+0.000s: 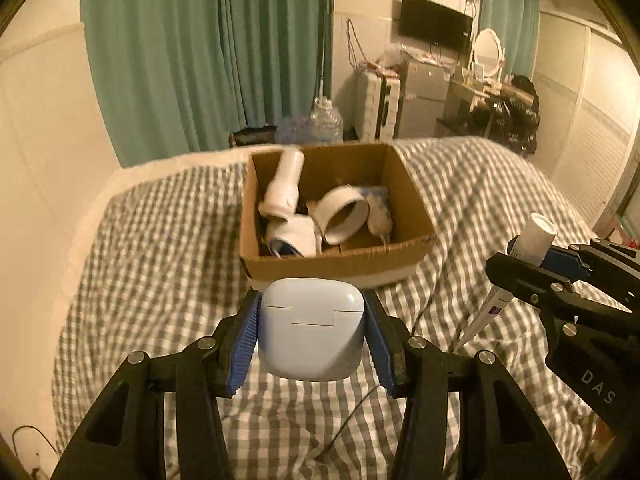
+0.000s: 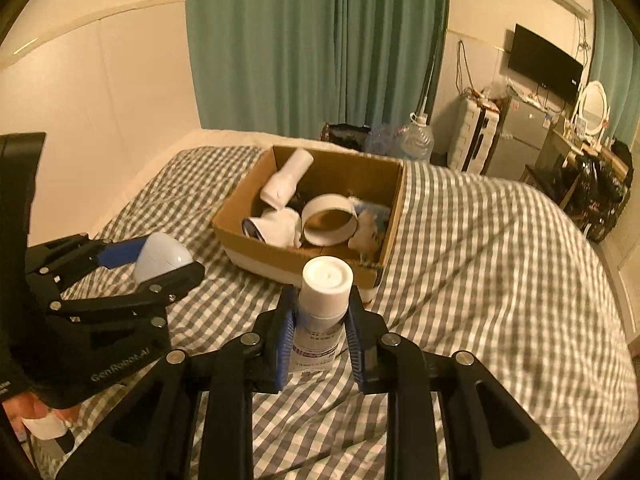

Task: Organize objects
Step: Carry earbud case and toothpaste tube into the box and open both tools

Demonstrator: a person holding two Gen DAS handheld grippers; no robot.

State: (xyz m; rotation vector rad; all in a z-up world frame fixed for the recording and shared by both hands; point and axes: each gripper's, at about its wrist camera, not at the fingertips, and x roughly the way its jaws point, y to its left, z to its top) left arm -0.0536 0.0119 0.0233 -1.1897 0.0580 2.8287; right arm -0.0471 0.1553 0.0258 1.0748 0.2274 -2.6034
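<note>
My left gripper [image 1: 311, 338] is shut on a pale blue earbud case [image 1: 310, 332], held above the bed just short of the cardboard box [image 1: 340, 258]. It also shows in the right wrist view [image 2: 160, 260]. My right gripper [image 2: 320, 336] is shut on a white tube [image 2: 322, 304] with a round cap, cap up, near the box's front edge [image 2: 288, 258]. The tube also shows in the left wrist view [image 1: 520, 256]. The box holds a white bottle [image 1: 282, 186], a white tape ring [image 1: 344, 214] and other white items.
The box sits on a grey checked bedspread [image 1: 160, 240]. A thin cable [image 1: 352, 412] lies on the bed under my left gripper. Green curtains [image 1: 208, 48], a water jug [image 1: 326, 122], a suitcase and a cluttered desk stand behind the bed.
</note>
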